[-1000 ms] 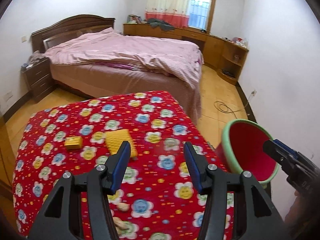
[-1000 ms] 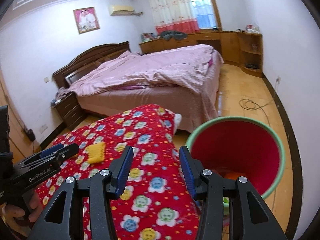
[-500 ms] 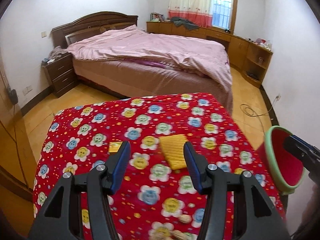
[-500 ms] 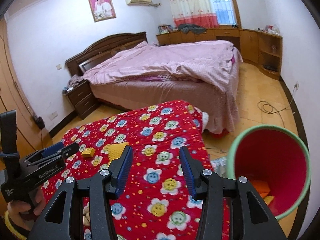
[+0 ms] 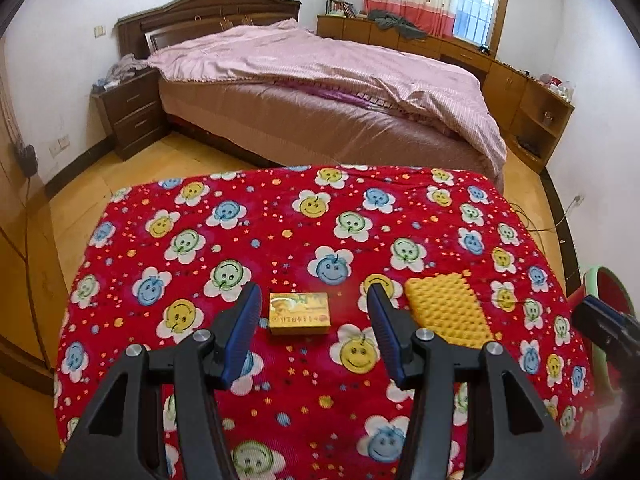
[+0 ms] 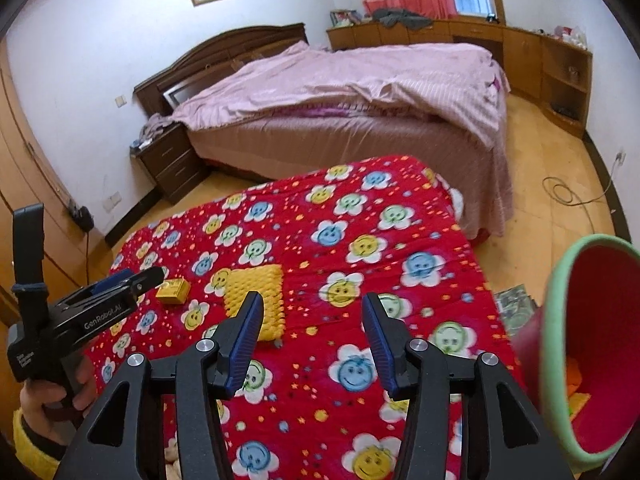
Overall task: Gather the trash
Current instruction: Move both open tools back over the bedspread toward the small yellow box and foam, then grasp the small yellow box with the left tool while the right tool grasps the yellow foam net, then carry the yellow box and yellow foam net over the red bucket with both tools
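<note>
A small yellow box (image 5: pixel 299 315) lies on the red flower-print tablecloth (image 5: pixel 280 232), just beyond my left gripper (image 5: pixel 311 289). That gripper is open and hangs above the cloth, with the box framed between its fingers but untouched. To the right of the box lies a yellow bumpy packet (image 5: pixel 446 311). In the right wrist view the packet (image 6: pixel 254 294) sits just beyond the left finger of my right gripper (image 6: pixel 312 297). Its jaws are opening with nothing between them. The box (image 6: pixel 173 290) lies by the left gripper (image 6: pixel 140 280), held by a hand in a yellow cuff.
A red bin with a green rim (image 6: pixel 556 320) stands off the table's right side, with orange and yellow scraps inside; its rim (image 5: pixel 600 276) shows at the right edge. Beyond the table are a bed (image 5: pixel 320 92), a nightstand (image 5: pixel 132 112) and wood floor with a cable (image 6: pixel 568 192).
Both grippers have swung left across the table and come lower. The box now sits framed between the left fingers, and the bin has slid to the right edge of both views.
</note>
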Available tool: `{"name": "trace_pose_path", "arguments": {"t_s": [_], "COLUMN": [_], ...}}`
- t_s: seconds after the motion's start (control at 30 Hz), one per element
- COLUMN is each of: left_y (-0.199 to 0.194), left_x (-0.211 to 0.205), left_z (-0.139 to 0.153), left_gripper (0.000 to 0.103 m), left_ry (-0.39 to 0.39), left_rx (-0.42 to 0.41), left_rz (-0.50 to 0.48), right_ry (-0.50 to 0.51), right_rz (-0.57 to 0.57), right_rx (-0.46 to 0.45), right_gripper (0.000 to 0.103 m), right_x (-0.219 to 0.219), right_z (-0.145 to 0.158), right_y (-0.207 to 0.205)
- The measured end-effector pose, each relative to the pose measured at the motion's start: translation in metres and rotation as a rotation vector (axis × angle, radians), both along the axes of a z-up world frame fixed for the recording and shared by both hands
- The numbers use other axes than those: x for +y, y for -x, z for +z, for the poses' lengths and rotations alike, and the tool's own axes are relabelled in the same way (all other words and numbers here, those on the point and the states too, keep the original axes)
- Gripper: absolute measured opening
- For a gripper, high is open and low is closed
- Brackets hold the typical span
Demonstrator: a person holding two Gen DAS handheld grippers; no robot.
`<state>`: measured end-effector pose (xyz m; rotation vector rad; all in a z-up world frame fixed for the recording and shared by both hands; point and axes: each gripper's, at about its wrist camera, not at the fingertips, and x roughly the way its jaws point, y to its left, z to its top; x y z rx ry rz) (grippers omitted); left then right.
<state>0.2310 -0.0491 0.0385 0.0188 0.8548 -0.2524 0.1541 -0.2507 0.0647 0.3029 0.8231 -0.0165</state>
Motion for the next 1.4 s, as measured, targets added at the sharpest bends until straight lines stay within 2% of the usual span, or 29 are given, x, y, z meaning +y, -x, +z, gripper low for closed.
{"name": "trace_pose_path", "arguments": {"t_s": [0.2,0.47,0.67,0.7,0.77,0.8,1.07,1.27,1.4], "left_y": [-0.011,-0.025,-0.029,-0.029,-0.027,-0.026,-0.015,0.001,0.011], "left_x": [0.000,0.004,0.007,0.007,0.005,0.005,0.015,0.019,0.015], "left_z": [-0.019,-0.044,-0.050,-0.050,-0.050,-0.049,-0.042,-0.029,-0.023], "left_gripper": [0.061,0.061,0.061,0.058,0.044,0.041,0.041,0.041,0.041], "left_ry": [-0.014,-0.012,0.000,-0.003,-0.019,-0.028,0.001,0.024,0.037], "left_rx": [0.018,0.069,0.057,0.054,0.045,0.041,0.065,0.052,0.051], "left_rz": [-0.021,-0.006,0.008,0.003,0.003,0.000,0.032,0.024,0.017], "right_ry": [-0.002,0.005,0.012,0.011,0.007,0.005,0.003,0.020,0.027], "right_rz": [0.030,0.056,0.088,0.093,0.104,0.111,0.165,0.187,0.197], "right_rx": [0.047,0.070,0.078,0.079,0.082,0.081,0.097,0.085,0.073], "right_gripper": [0.053,0.053,0.053,0.053,0.053,0.053,0.052,0.022,0.017], "right_x": [0.011,0.023,0.032,0.033,0.036,0.037,0.053,0.059,0.062], "right_z": [-0.020,-0.035,-0.041,-0.042,-0.044,-0.045,-0.056,-0.059,-0.055], "right_y": [-0.017,-0.030,-0.036,-0.037,-0.039,-0.039,-0.046,-0.044,-0.039]}}
